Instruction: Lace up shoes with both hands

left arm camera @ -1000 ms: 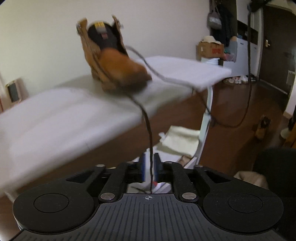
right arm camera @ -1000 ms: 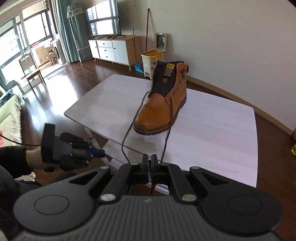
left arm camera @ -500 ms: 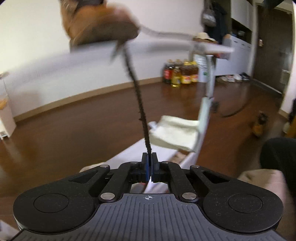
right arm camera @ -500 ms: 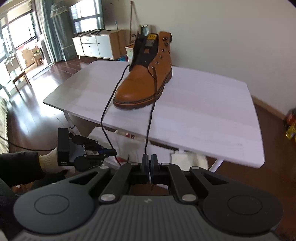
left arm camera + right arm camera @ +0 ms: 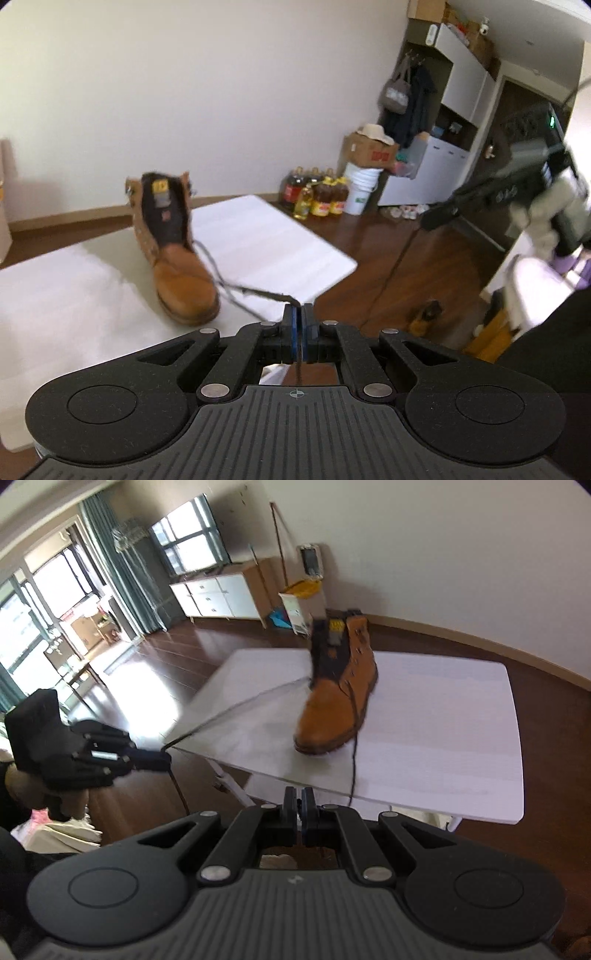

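A tan leather boot (image 5: 177, 254) with a black tongue stands upright on the white table (image 5: 74, 306); it also shows in the right wrist view (image 5: 338, 698). My left gripper (image 5: 297, 314) is shut on one dark lace end (image 5: 255, 291), which runs taut from the boot; this gripper also shows at the left of the right wrist view (image 5: 162, 758). My right gripper (image 5: 299, 803) has its jaws together; the other lace (image 5: 352, 768) hangs over the table edge beside it, and I cannot tell whether it is pinched. The right gripper appears blurred in the left wrist view (image 5: 443, 212).
Oil bottles (image 5: 317, 195), a white bucket (image 5: 360, 192) and a cardboard box (image 5: 371, 151) stand by the far wall. A white cabinet (image 5: 218, 594), a yellow-lidded bin (image 5: 301, 603) and a wooden floor (image 5: 155, 657) surround the table.
My left gripper has risen from below the table edge to above it, pulling its lace sideways. My right gripper has swung right, and its lace no longer runs clearly between the jaws.
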### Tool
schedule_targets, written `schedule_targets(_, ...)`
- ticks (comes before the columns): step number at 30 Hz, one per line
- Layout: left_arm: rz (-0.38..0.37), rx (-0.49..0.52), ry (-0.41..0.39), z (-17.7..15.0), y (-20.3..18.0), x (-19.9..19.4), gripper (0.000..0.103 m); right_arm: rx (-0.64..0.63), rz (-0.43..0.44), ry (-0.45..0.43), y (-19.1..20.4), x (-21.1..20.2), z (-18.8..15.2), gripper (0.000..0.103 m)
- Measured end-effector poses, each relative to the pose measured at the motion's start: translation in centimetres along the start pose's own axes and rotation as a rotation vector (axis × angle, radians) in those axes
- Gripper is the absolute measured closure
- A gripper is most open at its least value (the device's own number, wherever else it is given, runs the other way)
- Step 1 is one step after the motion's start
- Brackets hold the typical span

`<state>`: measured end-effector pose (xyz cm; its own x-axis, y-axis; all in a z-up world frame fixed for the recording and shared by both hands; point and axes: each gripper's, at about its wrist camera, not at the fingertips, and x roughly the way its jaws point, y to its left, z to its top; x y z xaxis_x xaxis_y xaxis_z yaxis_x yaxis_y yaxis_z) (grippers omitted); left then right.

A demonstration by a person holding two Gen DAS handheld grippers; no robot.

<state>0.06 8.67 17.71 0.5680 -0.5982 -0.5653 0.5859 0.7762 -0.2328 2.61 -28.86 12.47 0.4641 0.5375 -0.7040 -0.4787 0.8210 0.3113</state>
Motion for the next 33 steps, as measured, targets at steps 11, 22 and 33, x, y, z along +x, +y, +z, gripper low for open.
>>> schedule_targets(11,-0.030,-0.010,-0.042,-0.1,-0.7,0.9,0.101,0.047,0.046,-0.080,2.7,-3.9,-0.9,0.100)
schedule_targets(22,0.135,0.023,0.022,-4.2,4.2,5.0,0.101,0.101,-0.032,-0.075,2.6,-2.7,-0.8,0.100)
schedule_targets(33,0.164,-0.021,0.047,-3.8,8.6,12.7,0.088,-0.006,-0.037,-0.009,1.2,1.5,3.5,0.100)
